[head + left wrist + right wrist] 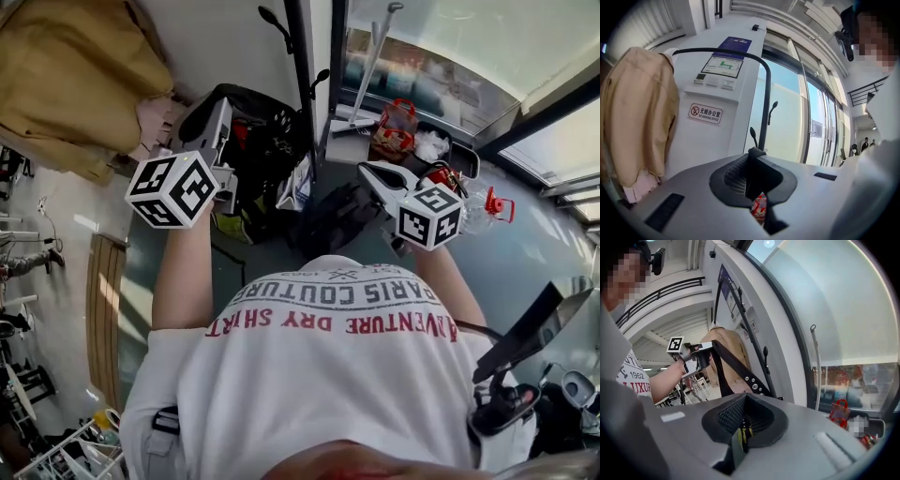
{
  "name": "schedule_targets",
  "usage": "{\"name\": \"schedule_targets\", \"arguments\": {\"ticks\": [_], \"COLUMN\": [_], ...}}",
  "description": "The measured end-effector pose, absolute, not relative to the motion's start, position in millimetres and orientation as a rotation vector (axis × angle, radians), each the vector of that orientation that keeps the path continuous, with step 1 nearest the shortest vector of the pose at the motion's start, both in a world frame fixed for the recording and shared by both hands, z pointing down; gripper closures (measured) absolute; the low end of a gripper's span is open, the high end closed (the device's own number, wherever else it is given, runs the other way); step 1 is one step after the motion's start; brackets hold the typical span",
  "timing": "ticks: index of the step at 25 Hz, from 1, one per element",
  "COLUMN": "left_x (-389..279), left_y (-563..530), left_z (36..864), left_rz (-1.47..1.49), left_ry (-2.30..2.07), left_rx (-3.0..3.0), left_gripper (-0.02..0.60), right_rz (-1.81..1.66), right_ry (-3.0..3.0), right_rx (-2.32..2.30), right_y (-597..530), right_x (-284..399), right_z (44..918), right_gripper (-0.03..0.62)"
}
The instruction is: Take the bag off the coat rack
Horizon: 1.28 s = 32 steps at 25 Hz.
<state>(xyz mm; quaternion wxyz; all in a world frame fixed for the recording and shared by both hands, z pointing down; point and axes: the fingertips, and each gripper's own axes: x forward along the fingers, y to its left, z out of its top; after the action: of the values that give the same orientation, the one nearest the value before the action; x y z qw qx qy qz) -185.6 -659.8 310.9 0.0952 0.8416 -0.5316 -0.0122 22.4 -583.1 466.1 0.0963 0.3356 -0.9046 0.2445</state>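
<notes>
Black bag (265, 141) hangs beside coat rack (302, 66) pole. Left gripper (757, 152) jaws clamped on its black strap (740, 371), metal-eyeleted, pulled taut. Right gripper (746, 401) jaws together, near bag.

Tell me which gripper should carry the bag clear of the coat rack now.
Left: the left gripper is shut on the bag's black strap beside the coat rack pole; the right gripper sits lower, apparently pinching only a thin webbing strip.
</notes>
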Motion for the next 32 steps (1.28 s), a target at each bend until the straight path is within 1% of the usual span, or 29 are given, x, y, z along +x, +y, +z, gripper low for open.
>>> {"name": "schedule_targets", "arguments": {"ticks": [10, 15, 22, 26, 32], "left_x": [-227, -243, -253, -248, -236], "left_y": [-485, -376, -234, -168, -91], "left_z": [367, 364, 360, 352, 327], "left_rz": [0.011, 0.015, 0.038, 0.025, 0.013], "left_ry": [-1.543, -1.498, -1.420, -1.399, -1.376], "left_rx": [2.384, 2.372, 2.379, 2.398, 2.423], "left_gripper": [0.566, 0.566, 0.566, 0.566, 0.566], "right_rz": [0.639, 0.603, 0.514, 0.461, 0.431], "right_ry": [-2.744, -2.783, -2.838, -2.846, -2.880], "right_rx": [0.874, 0.858, 0.861, 0.847, 0.833], "right_y": [-465, -365, -237, -177, -118], "right_x": [-42, -75, -100, -101, -99], "right_z": [447, 423, 384, 369, 342], "right_gripper": [0.592, 0.592, 0.592, 0.592, 0.592]}}
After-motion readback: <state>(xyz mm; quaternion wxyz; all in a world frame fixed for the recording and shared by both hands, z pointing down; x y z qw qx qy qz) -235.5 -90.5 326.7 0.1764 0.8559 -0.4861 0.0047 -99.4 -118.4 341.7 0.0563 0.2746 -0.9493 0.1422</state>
